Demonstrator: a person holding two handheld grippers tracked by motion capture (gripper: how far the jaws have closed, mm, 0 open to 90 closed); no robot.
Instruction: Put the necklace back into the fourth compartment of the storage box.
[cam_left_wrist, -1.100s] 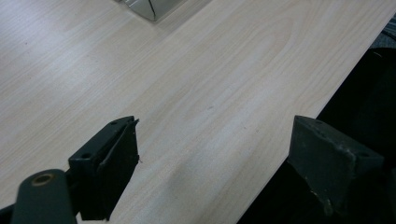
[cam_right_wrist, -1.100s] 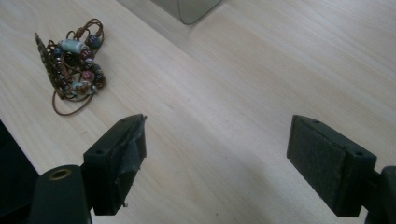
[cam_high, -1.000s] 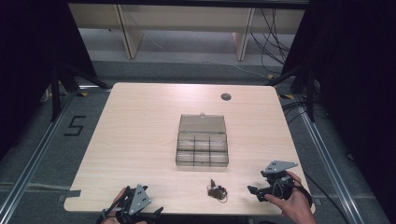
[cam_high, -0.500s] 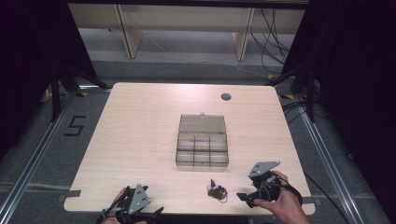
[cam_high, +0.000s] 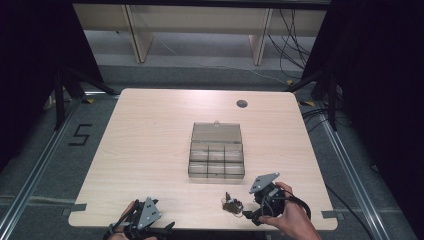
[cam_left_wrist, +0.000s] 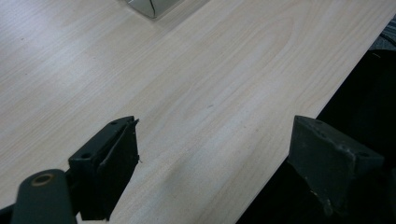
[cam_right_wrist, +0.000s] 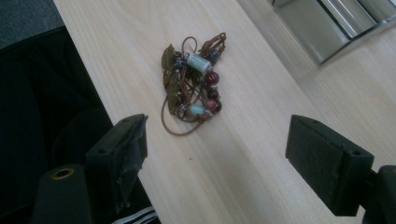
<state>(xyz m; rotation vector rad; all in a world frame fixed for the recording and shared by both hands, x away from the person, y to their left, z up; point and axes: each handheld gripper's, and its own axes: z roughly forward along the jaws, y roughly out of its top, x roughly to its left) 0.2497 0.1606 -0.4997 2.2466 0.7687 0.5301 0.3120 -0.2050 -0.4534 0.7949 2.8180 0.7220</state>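
Observation:
A tangle of brown cord with red, pale blue and dark beads, the beaded bracelet (cam_right_wrist: 192, 88) (cam_high: 231, 204), lies near the table's front edge. My right gripper (cam_right_wrist: 212, 158) (cam_high: 250, 215) is open just right of it, jaws wide apart and aimed at it, with nothing between them. A clear plastic compartment box (cam_high: 216, 155) with its lid open stands at mid-table; its corner shows in the right gripper view (cam_right_wrist: 336, 28) and in the left gripper view (cam_left_wrist: 152, 7). My left gripper (cam_left_wrist: 212, 163) (cam_high: 142, 225) is open over the front left table edge, holding nothing.
The pale wooden table (cam_high: 150, 140) has a round cable hole (cam_high: 242, 104) at the back right. Its front edge (cam_left_wrist: 299, 135) runs under my left gripper, with dark floor beyond. Wooden shelving (cam_high: 200, 20) and cables stand behind the table.
My right gripper has moved left along the front edge, closing in on the bracelet. The left gripper has stayed put.

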